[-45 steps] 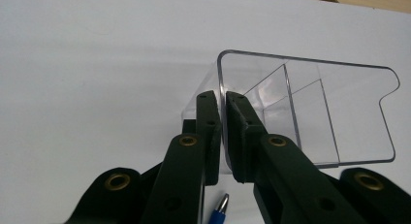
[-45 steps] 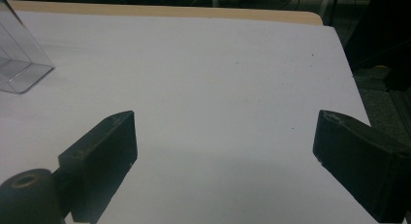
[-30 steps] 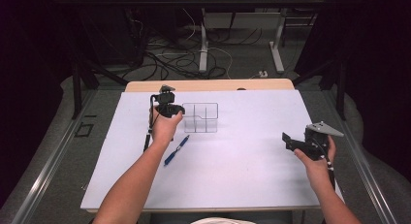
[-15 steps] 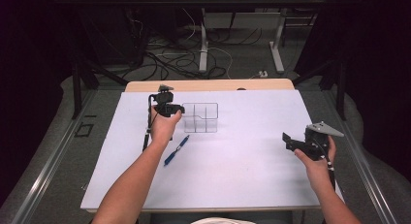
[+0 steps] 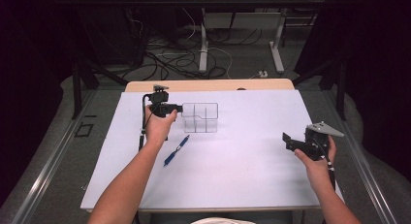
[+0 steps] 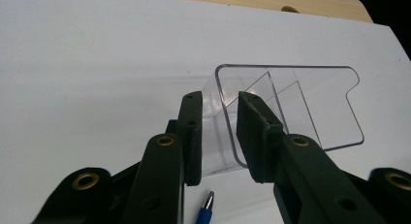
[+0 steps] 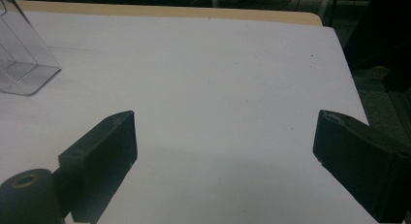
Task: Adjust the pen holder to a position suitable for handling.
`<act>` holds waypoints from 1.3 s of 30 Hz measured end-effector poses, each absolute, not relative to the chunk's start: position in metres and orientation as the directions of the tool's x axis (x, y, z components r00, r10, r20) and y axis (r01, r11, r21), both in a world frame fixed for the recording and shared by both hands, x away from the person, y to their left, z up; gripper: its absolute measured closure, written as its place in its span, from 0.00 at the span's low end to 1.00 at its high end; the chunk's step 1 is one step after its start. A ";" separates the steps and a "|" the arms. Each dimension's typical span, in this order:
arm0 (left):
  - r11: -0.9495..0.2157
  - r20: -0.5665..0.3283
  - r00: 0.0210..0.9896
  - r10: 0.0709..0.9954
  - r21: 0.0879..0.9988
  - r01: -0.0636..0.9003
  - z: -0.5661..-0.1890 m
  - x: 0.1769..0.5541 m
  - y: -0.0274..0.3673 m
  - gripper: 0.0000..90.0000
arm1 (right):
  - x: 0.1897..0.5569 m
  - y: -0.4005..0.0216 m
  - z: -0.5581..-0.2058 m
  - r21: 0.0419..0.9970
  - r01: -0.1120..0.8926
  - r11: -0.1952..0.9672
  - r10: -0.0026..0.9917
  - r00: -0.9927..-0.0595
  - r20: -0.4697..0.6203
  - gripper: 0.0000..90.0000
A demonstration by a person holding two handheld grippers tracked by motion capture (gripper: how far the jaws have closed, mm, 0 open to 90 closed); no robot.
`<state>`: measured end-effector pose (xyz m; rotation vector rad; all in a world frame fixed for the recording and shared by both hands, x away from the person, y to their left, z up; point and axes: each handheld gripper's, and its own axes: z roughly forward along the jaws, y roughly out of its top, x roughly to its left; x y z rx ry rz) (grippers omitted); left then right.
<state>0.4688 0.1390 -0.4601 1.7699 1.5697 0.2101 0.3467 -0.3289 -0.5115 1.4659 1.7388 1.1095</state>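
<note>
Two black jaws of the left gripper [image 6: 218,132] have just been opening: they now straddle the near wall of the clear plastic organizer [image 5: 200,117] with a gap on each side, so the grip looks released and the organizer stands freely on the white table [image 5: 232,185], toward its far left. Against the earlier frames, organizer, blue pen [image 5: 175,150] and hands keep their places. The right gripper [image 5: 291,140] hovers wide apart, empty.

Left gripper [image 6: 218,132] at upper left of the high view: its jaws have just been opening, and now straddle the near wall of the clear organizer [image 6: 291,107] with visible gaps.
</note>
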 end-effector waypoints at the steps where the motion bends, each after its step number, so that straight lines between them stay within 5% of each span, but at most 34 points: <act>1: 0.026 -0.341 0.240 0.909 0.620 0.784 -0.459 0.468 0.140 0.79 | 0.346 -0.329 -0.511 0.876 0.480 0.041 0.976 -0.206 0.067 0.09; 21: -0.027 -0.310 0.355 0.882 0.719 0.695 -0.457 0.444 0.156 0.52 | 0.346 -0.329 -0.512 0.881 0.472 0.041 0.976 -0.209 0.067 0.09; 39: -0.180 -0.141 0.478 0.867 0.806 0.564 -0.456 0.417 0.166 0.31 | 0.346 -0.328 -0.511 0.878 0.475 0.049 0.976 -0.211 0.060 0.09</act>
